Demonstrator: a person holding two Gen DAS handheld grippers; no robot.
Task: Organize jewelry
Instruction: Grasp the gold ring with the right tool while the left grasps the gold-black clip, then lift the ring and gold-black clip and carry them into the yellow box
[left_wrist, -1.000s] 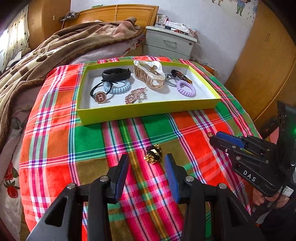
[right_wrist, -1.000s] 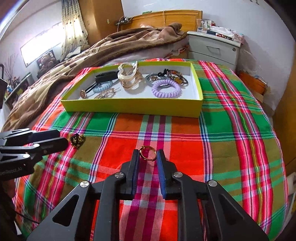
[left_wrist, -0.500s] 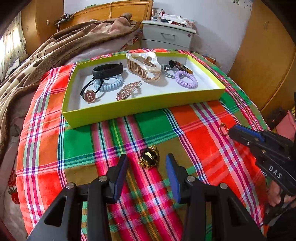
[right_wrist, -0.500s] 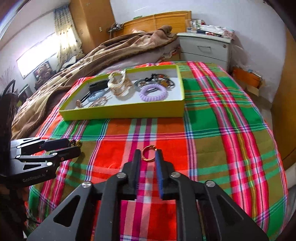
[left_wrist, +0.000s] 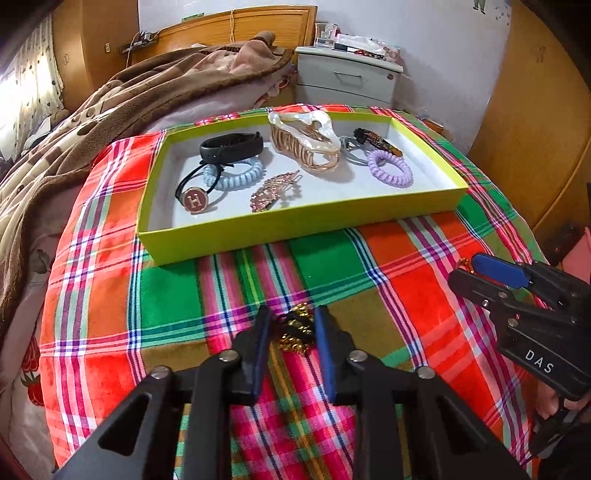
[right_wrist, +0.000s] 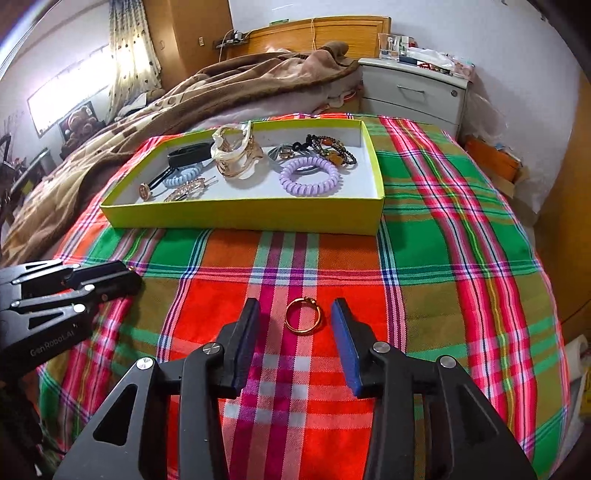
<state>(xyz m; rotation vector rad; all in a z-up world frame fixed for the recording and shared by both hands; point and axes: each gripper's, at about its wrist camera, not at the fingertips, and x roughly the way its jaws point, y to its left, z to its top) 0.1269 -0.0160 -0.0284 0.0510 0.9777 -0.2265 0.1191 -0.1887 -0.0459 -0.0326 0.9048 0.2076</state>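
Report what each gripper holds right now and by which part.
The left gripper is closing on the black-and-gold hair tie, pads at its sides. The right gripper is opening; the gold ring lies free between its fingers.

1. A shallow tray (right_wrist: 243, 218) sat on the plaid cloth (right_wrist: 443, 258), toward its far side.
2. Inside the tray, a coil hair tie (right_wrist: 309, 180) lay to the right, a claw clip (right_wrist: 236, 157) in the middle, and a watch band (right_wrist: 186, 155) to the left.
3. A ring (right_wrist: 303, 315) lay on the cloth nearer than the tray.
4. A chain hair tie (left_wrist: 295, 328) lay on the cloth to the ring's left.
5. Behind the tray stood a nightstand (right_wrist: 413, 94), with a blanket (right_wrist: 184, 107) to its left.
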